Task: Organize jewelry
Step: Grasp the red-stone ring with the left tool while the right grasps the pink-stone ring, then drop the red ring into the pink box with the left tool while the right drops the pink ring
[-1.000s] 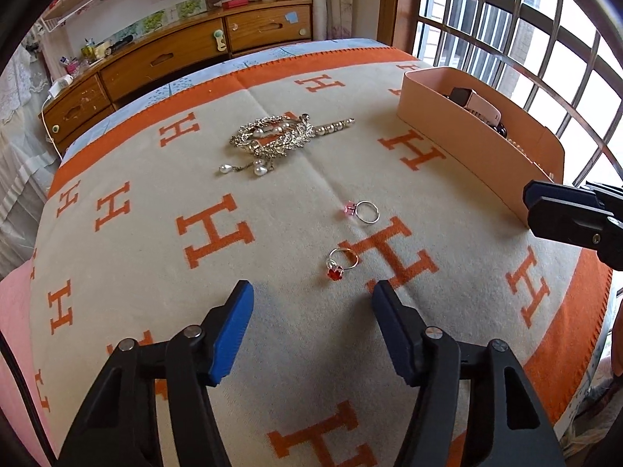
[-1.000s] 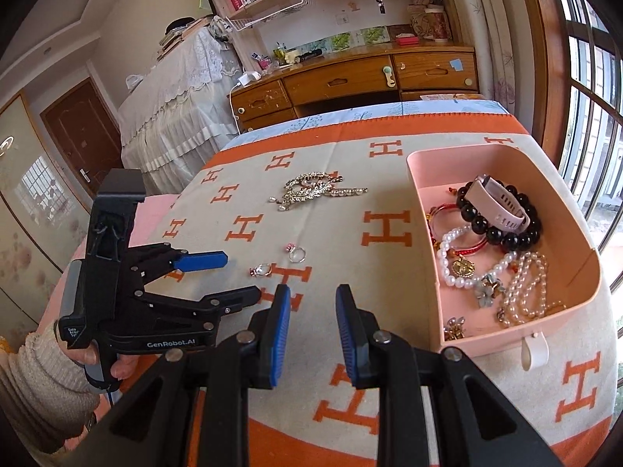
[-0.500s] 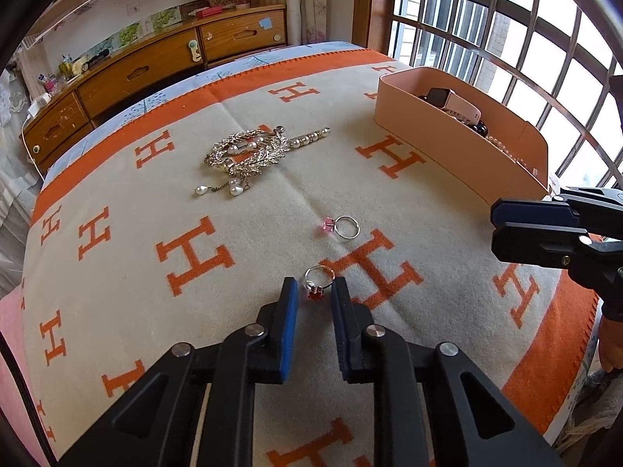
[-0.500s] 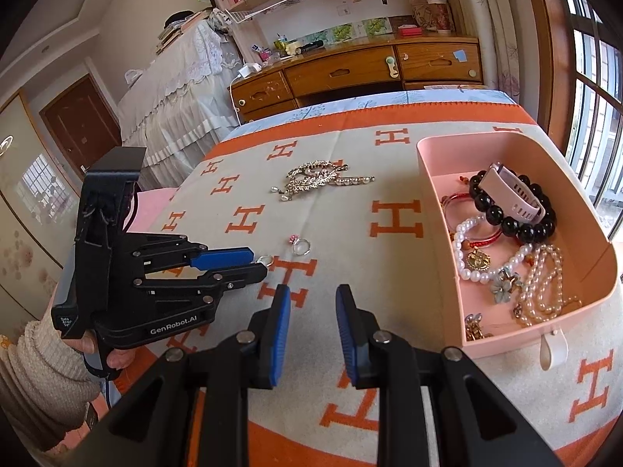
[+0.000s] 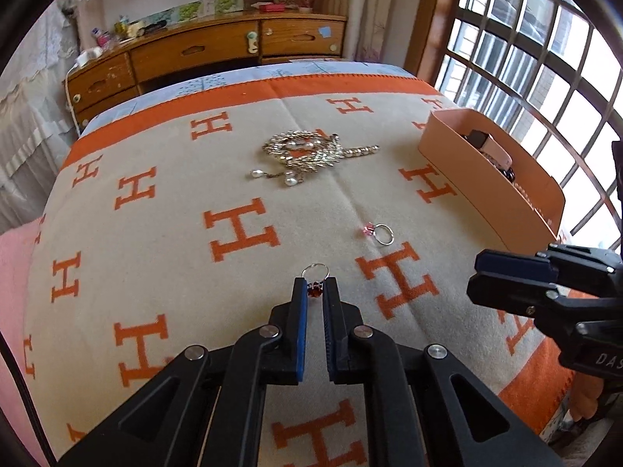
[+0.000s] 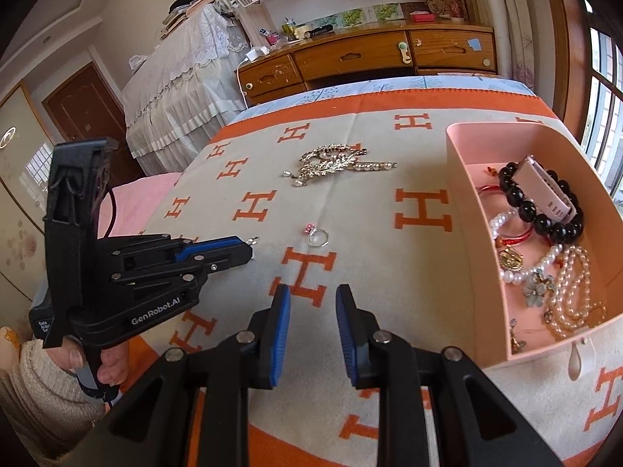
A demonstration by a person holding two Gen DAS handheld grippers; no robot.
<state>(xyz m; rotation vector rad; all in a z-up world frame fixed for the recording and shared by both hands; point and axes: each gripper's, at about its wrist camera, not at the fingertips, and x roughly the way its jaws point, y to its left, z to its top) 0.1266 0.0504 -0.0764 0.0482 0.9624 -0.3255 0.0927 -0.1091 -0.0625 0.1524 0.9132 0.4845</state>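
Rings, two: red-stone ring (image 5: 314,287) pinched in left tool (image 5: 314,290), pink-stone ring (image 5: 379,232) loose, right tool (image 6: 313,303) narrowly parted.

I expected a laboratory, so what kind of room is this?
Most likely a bedroom in a home. The work surface looks like a bed under an orange H-patterned blanket, a wooden dresser stands behind, and a barred window is at the side.

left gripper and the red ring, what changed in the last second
The left gripper moved forward and closed from wide open onto the red ring, pinching its red stone. The pink ring, brooch, pink box and right gripper, empty and slightly parted, stayed put.
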